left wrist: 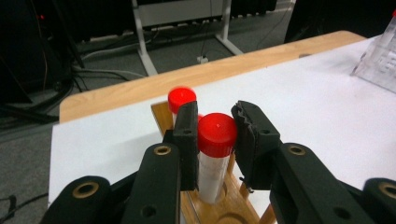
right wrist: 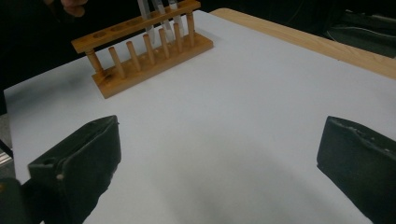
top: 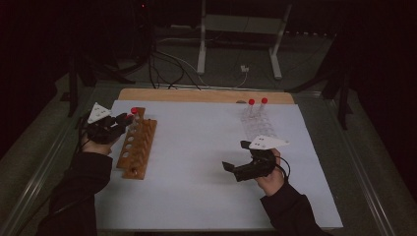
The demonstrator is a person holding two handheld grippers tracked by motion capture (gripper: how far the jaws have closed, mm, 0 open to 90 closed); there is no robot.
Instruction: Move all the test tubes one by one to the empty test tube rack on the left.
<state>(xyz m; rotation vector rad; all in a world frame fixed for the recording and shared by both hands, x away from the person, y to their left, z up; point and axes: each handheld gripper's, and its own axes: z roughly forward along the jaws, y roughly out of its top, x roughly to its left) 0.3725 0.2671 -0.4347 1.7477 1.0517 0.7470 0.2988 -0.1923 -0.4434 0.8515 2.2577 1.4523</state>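
A white sheet is spread over the bench, whose bare wooden edge is left showing along the far side; beyond it a dim room is seen, with the legs of a pale metal stand and loose cables on a grey floor. A wide stretch of the sheet between the two hands is left open. Near the left edge of the sheet a wooden tube rack is set lengthwise, away from the person. At its far end the left gripper is held, its jaws parted a little on either side of a red-capped tube standing upright in a rack hole; the left jaw is seen against the cap, while a narrow gap is seen at the right jaw, so a firm hold cannot be told. A second red-capped tube is seen just behind it, blurred. The right gripper is held low over the open sheet, near the right of the middle, its jaws spread wide with nothing between them. Just beyond it, towards the far right, a clear plastic rack is placed, with two red-capped tubes upright at its far end. No writing can be read.
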